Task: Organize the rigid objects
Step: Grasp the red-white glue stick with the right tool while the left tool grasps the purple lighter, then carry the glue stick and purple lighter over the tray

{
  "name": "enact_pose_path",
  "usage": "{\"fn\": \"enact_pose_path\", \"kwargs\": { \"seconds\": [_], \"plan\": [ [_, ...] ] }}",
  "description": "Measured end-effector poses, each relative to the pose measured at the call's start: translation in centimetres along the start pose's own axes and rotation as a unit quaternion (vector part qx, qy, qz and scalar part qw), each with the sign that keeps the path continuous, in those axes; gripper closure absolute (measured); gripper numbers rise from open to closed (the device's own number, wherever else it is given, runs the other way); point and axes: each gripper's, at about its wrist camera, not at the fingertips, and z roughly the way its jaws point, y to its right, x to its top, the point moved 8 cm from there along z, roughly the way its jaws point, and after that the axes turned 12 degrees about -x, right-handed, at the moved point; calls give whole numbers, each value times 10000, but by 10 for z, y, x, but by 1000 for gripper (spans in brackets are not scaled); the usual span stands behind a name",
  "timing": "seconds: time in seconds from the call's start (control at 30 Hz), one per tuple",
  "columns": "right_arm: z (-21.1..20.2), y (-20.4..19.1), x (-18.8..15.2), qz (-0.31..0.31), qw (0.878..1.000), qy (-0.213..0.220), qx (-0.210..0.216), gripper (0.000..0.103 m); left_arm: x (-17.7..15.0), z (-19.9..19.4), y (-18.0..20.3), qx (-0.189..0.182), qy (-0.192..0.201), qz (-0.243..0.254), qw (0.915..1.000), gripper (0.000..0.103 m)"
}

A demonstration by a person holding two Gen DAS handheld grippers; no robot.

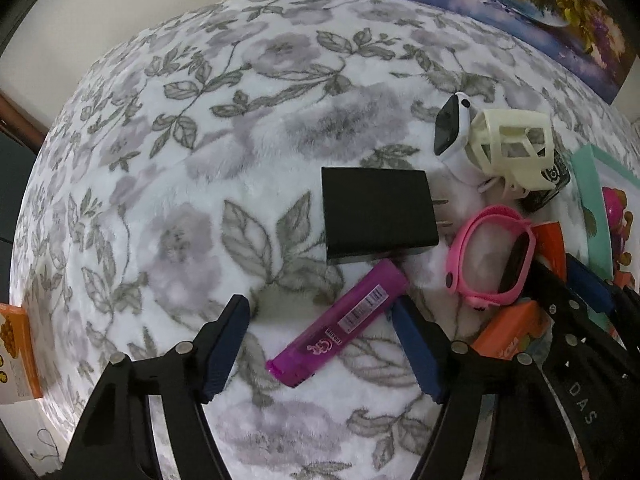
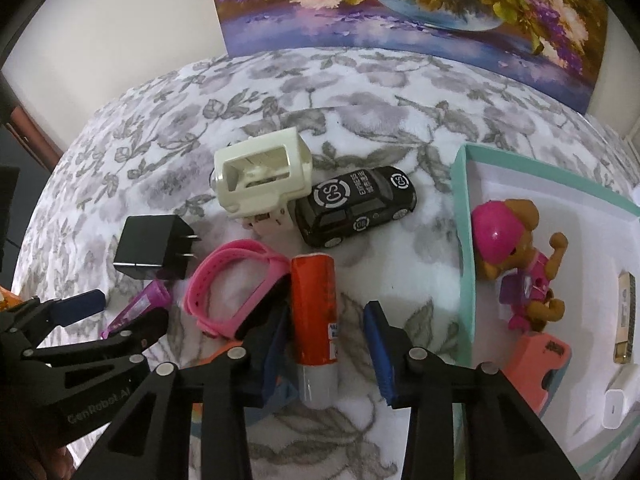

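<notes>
Orange-capped glue stick (image 2: 315,322) lies between the right gripper's (image 2: 332,346) half-parted blue pads, ungripped. Magenta plastic lighter (image 1: 340,322) lies inside the left gripper's (image 1: 322,344) wider jaws. At ten o'clock, a pink rubber watch (image 2: 236,286) crowds the stick; closing may snag its strap.

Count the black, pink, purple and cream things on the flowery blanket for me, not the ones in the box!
Black: 2 (charger, toy car)
Pink: 1 (watch)
Purple: 1 (lighter)
Cream: 1 (plastic frame)
Total: 5
</notes>
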Motion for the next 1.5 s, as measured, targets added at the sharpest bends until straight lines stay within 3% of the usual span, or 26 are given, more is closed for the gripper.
{"fn": "enact_pose_path", "kwargs": {
  "seconds": [0.17,0.43,0.53,0.67,0.97,1.5],
  "plan": [
    [3,-1,1,-107,9998,69,-135,62,5,4,-1,-82,46,-97,9999,28],
    [2,2,-1,-147,9996,124,-211,71,0,-1,7,-265,58,-98,9996,47],
    [2,2,-2,-153,9996,130,-218,76,-3,-3,15,-289,57,-54,9996,58],
    [0,3,-3,-165,9995,153,-221,80,-4,-6,27,-322,34,17,9995,82],
    [-8,6,-3,-99,9996,215,-141,80,-4,-18,29,-369,95,-41,9993,83],
    [-57,22,15,8,9973,735,-59,80,17,-101,34,-408,1045,73,9937,83]
  ]
}}
